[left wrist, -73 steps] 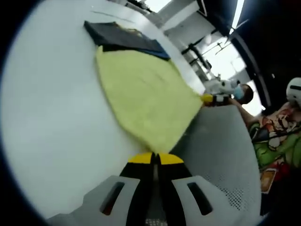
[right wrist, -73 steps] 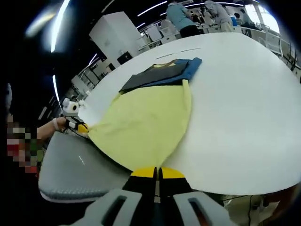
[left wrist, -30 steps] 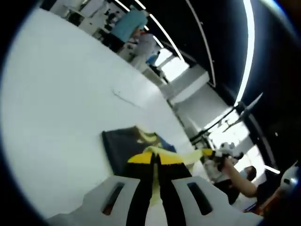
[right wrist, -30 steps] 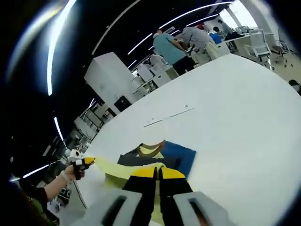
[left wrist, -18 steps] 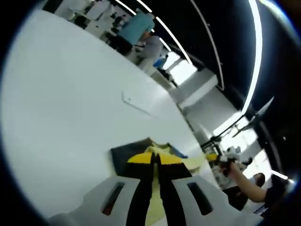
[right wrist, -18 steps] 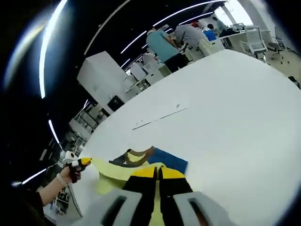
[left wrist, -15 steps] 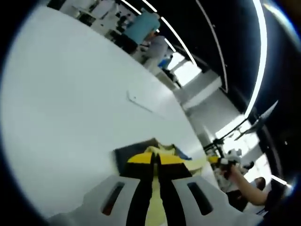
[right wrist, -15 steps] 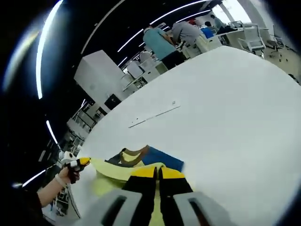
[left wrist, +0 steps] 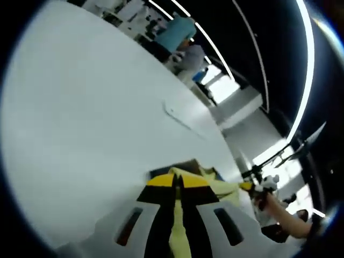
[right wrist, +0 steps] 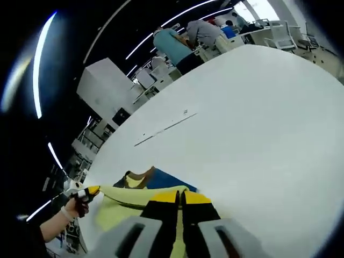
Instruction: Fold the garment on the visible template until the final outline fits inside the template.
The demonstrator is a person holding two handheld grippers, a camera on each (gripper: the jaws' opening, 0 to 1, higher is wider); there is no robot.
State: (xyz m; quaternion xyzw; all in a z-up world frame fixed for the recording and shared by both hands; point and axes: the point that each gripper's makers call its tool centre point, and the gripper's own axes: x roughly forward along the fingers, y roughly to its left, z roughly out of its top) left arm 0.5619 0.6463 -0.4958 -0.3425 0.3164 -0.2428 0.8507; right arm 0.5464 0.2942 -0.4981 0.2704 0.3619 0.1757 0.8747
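Note:
My left gripper is shut on an edge of the yellow garment, and a strip of the cloth shows between its jaws. My right gripper is shut on the same edge. The yellow garment stretches between the two as a raised band. Just beyond the band, the dark and blue template lies flat on the white table, with a brownish collar at its left end. The template's dark corner peeks past the left jaws. Each view catches the other gripper: the right gripper and the left gripper, each in a hand.
Thin tape marks lie on the table beyond the template, and another mark shows farther out. People stand at the table's far end. A white cabinet stands off to the left.
Both grippers, holding the garment's near edge, have lifted it off the table and carried it forward over the spread cloth. The edge now hangs close to the dark template.

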